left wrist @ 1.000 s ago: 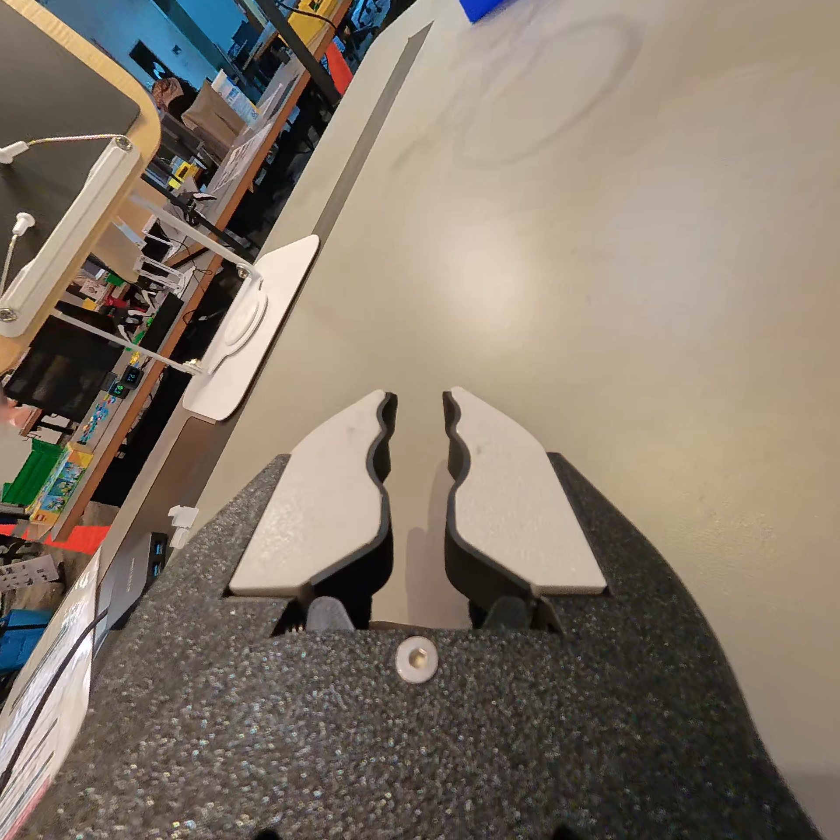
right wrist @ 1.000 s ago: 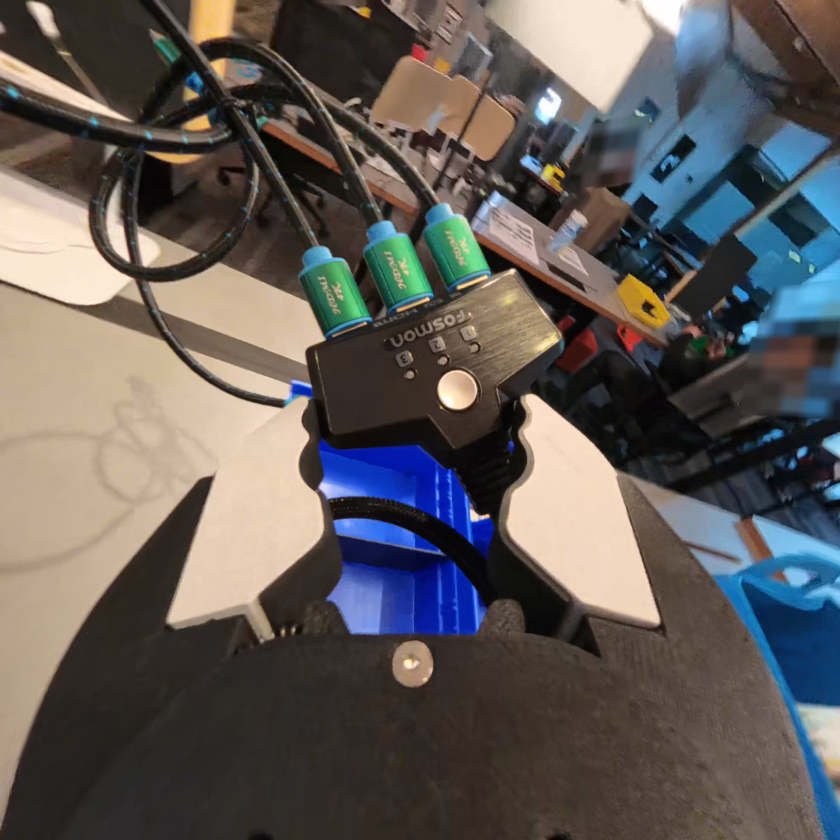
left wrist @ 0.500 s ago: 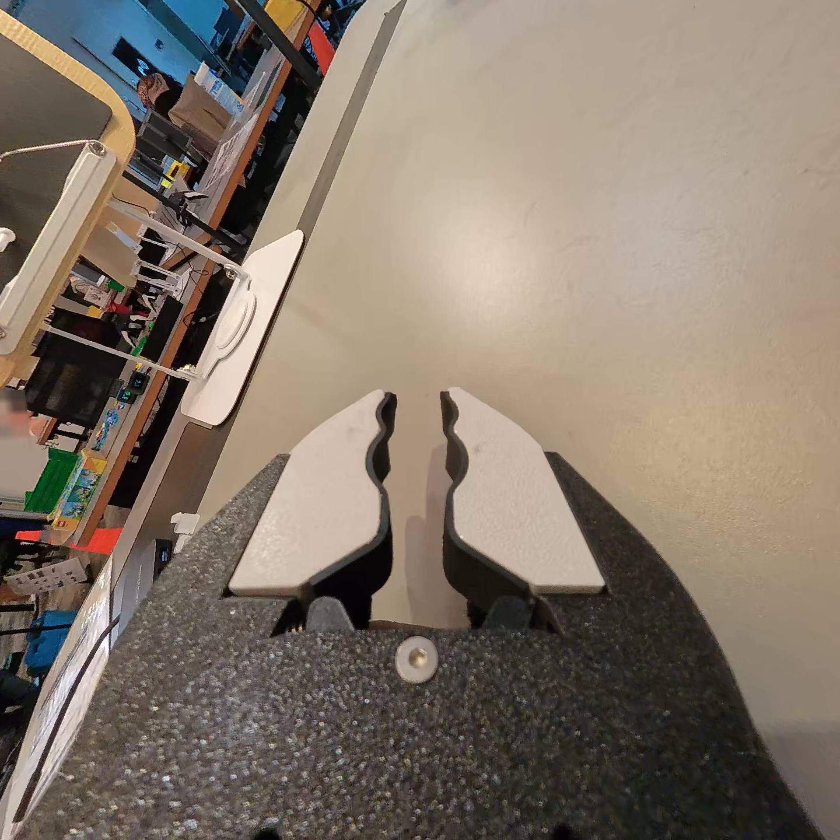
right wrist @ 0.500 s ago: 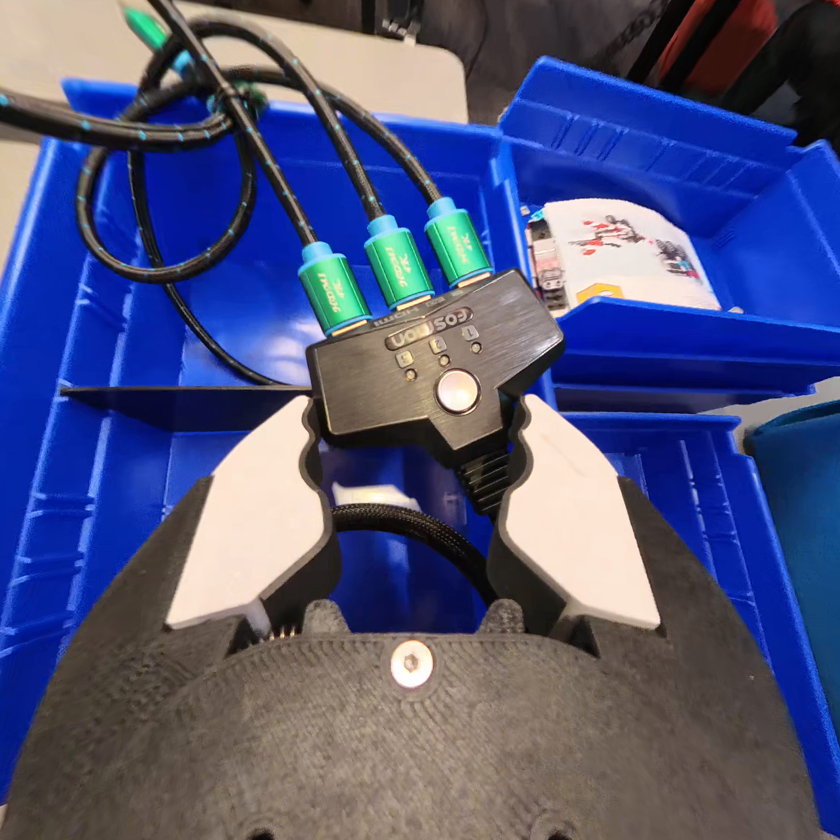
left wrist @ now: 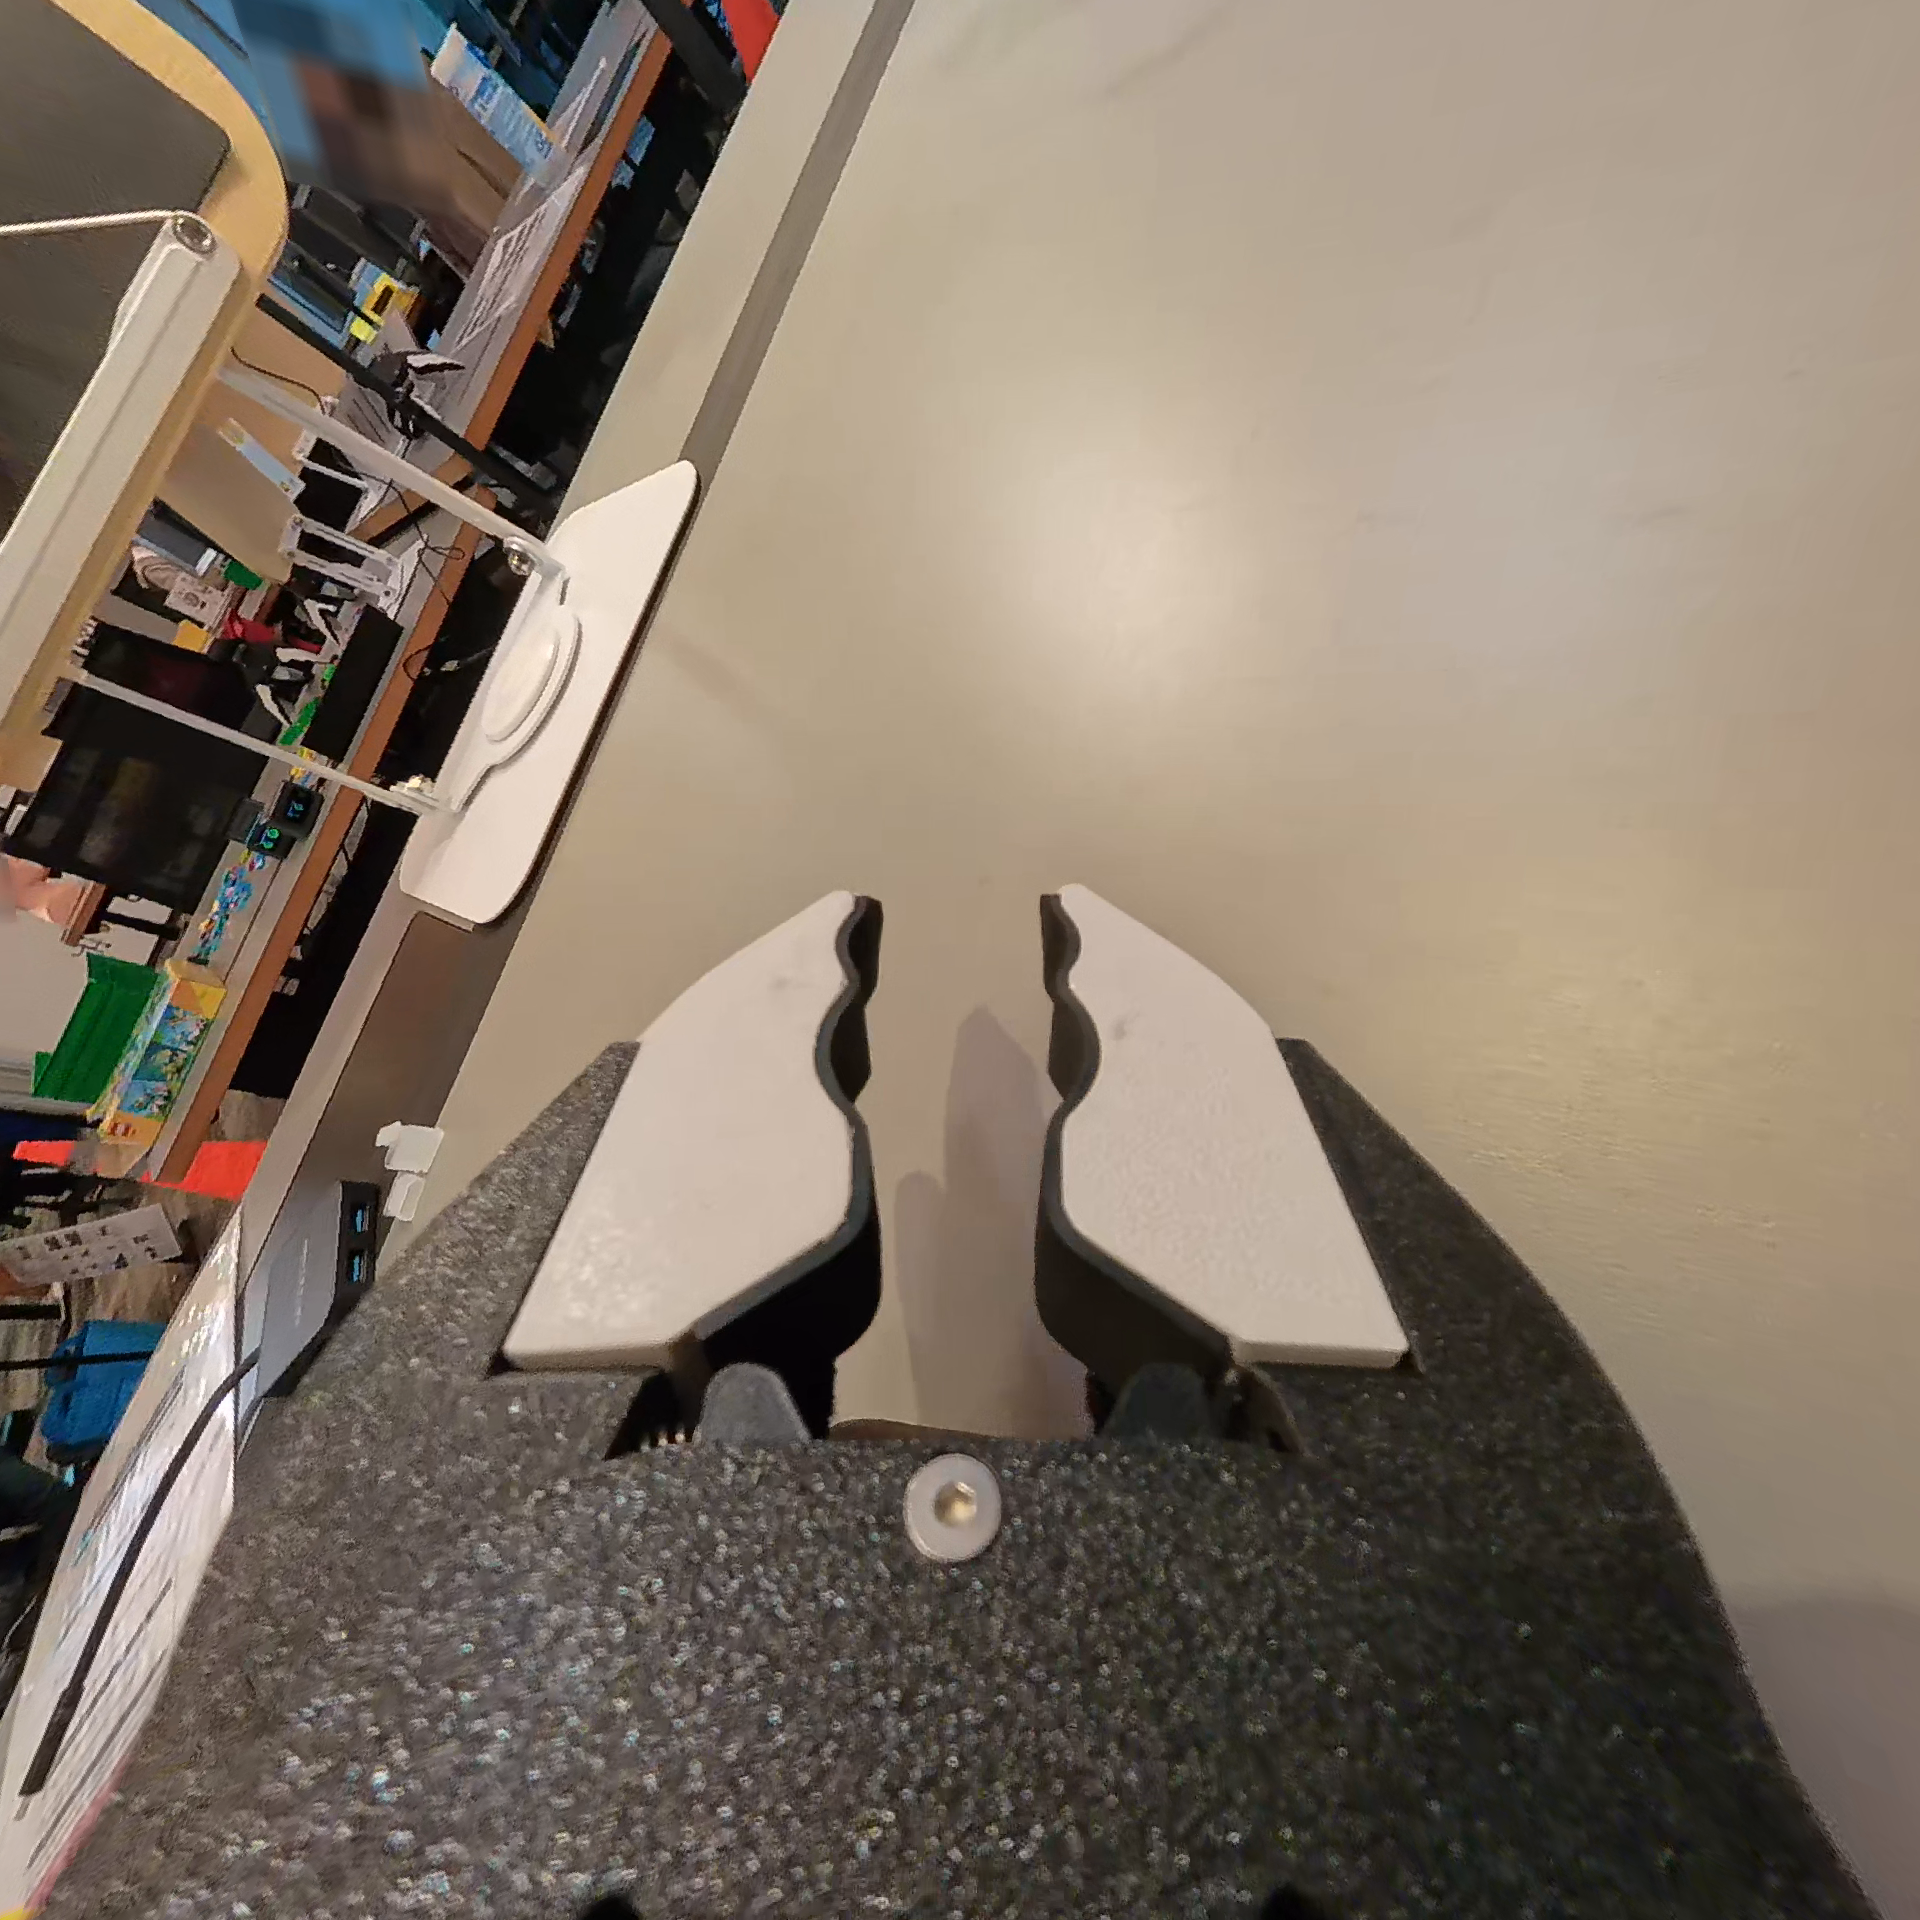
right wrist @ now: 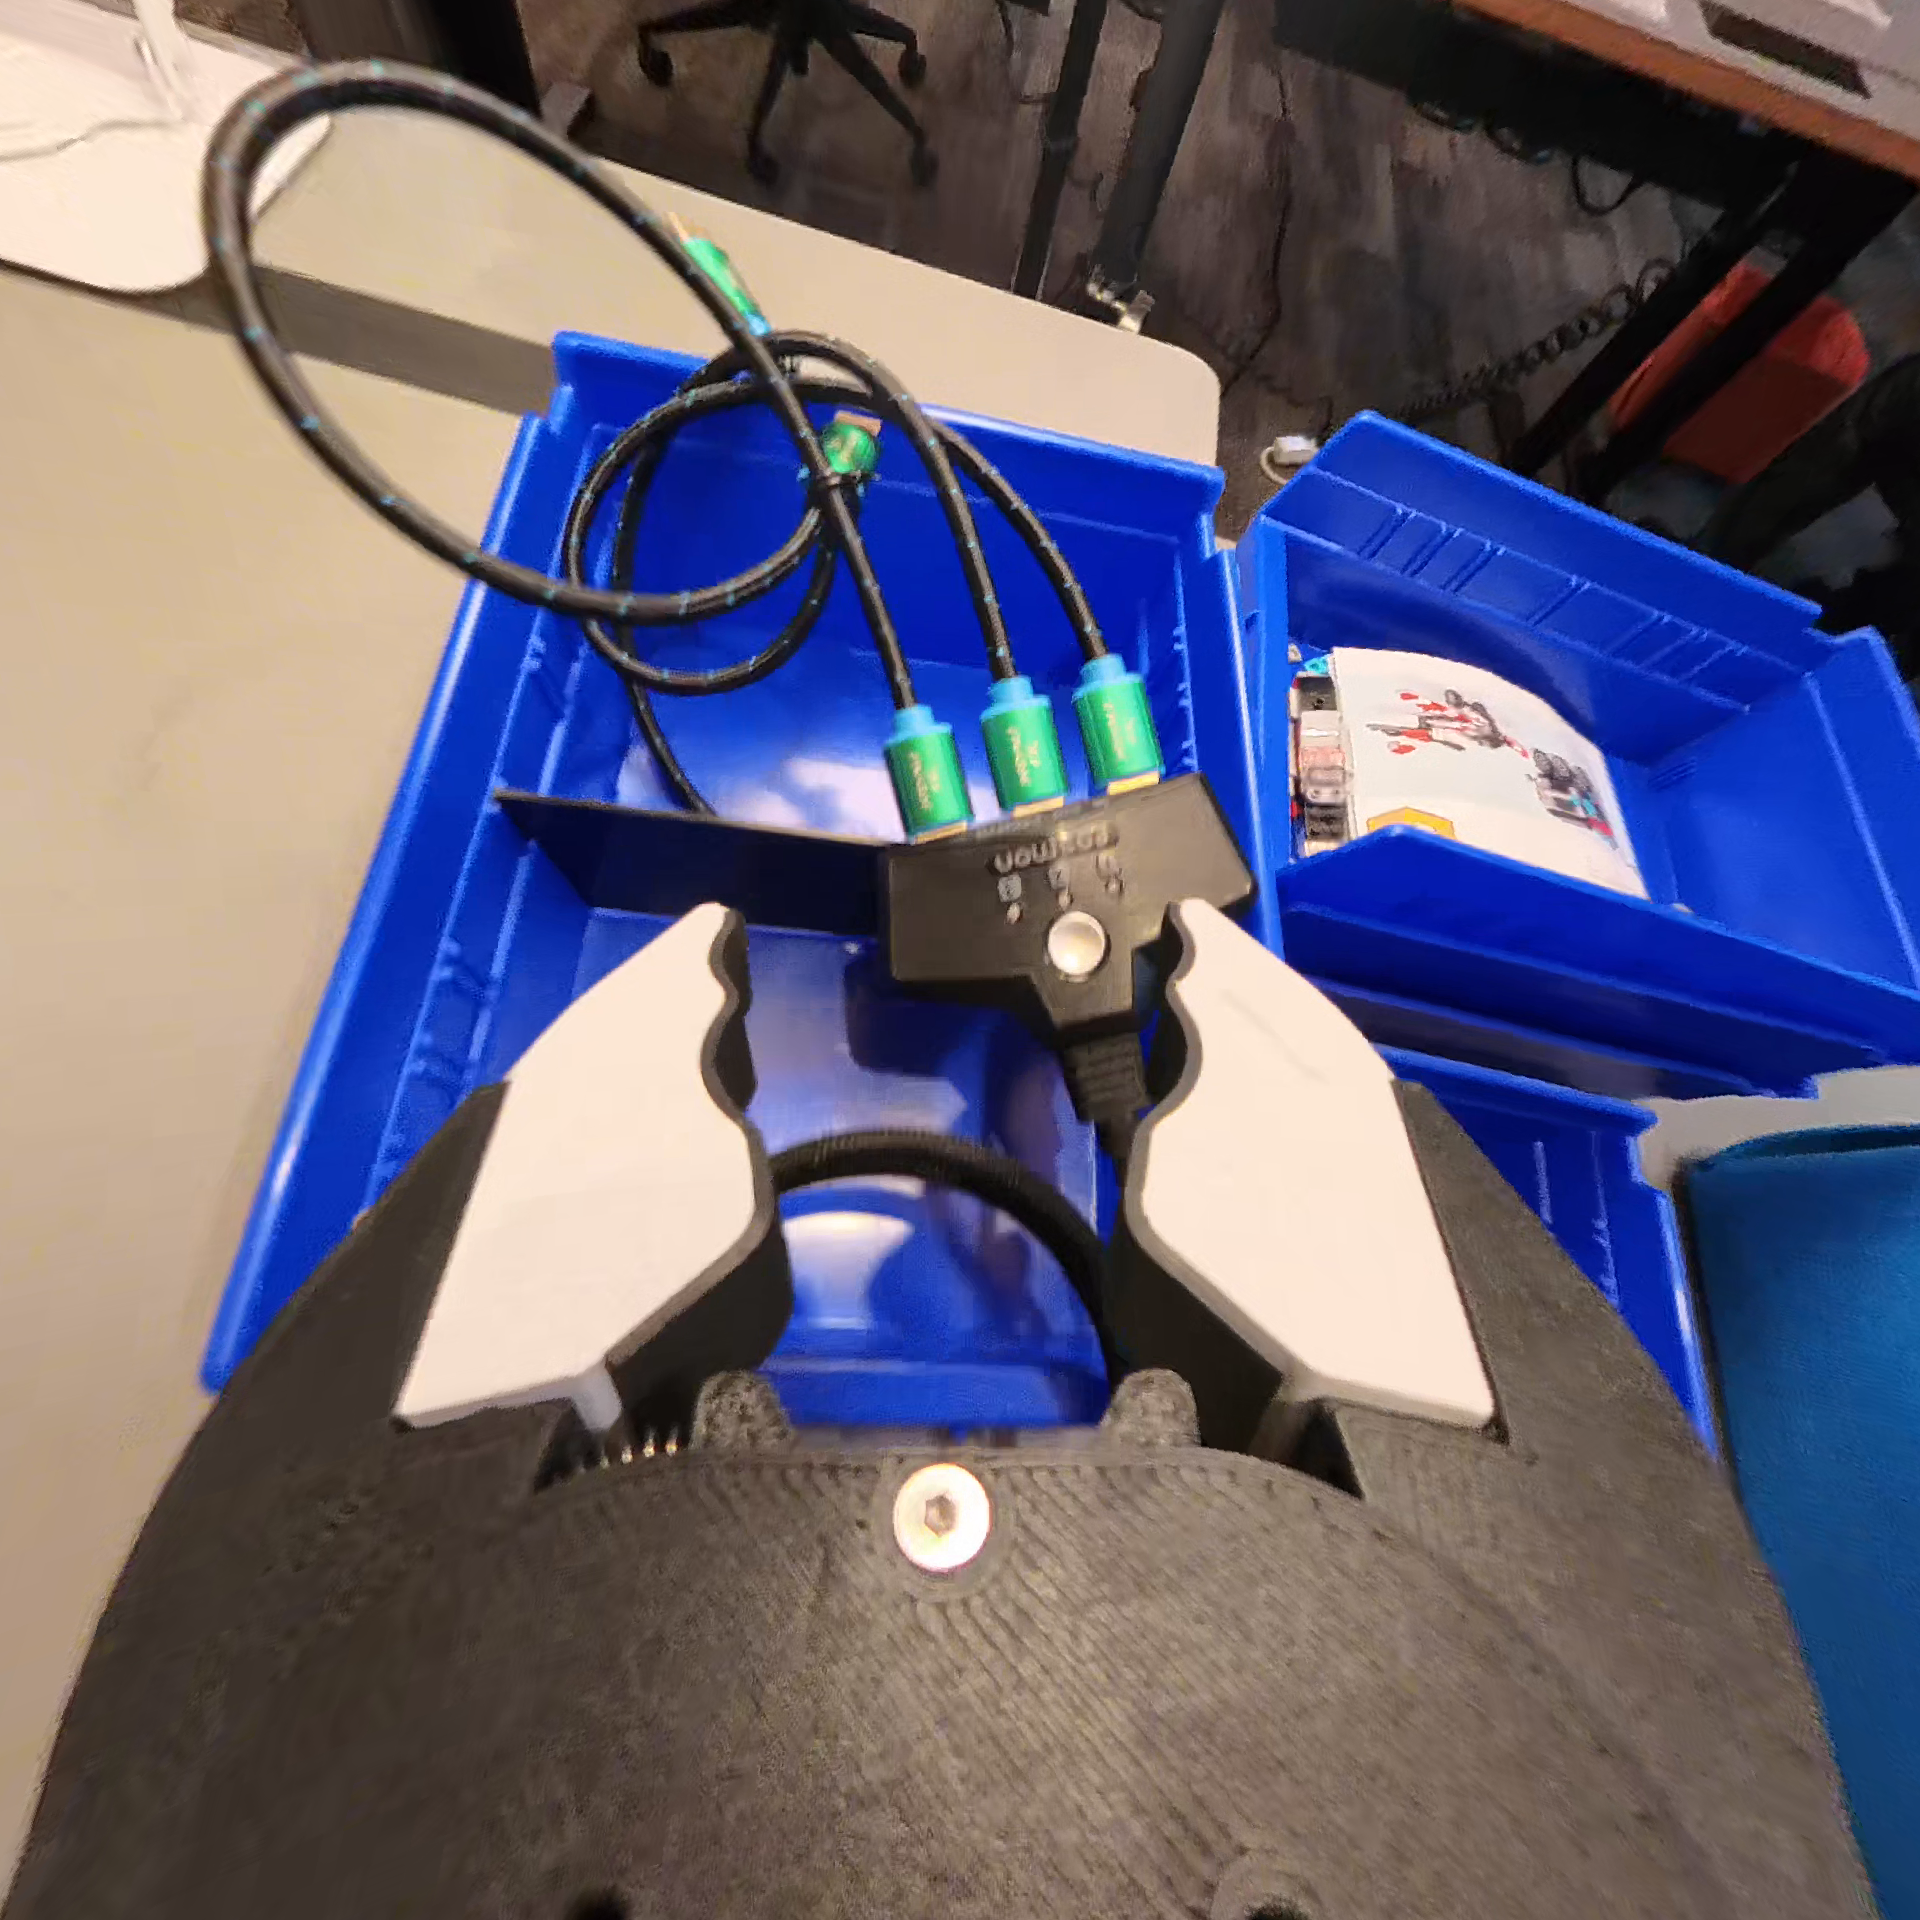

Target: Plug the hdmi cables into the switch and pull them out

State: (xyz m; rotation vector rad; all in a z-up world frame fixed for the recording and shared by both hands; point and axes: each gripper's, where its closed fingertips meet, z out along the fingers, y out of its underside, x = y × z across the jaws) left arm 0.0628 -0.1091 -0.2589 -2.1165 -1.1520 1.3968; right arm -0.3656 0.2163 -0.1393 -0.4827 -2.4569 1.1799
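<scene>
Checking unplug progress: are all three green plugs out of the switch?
No: all three green plugs sit in the black switch over the blue bin.

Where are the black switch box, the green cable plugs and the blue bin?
Black switch box (right wrist: 1060,883), right wrist view, top face.
Green cable plugs (right wrist: 1021,752), right wrist view, middle plug.
Blue plastic bin (right wrist: 416,935), right wrist view, left wall.

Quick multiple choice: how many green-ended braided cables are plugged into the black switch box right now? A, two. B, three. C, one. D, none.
B: three green-ended braided cables sit side by side in the ports along the far edge of the black switch box, which is over the blue plastic bin.
</scene>
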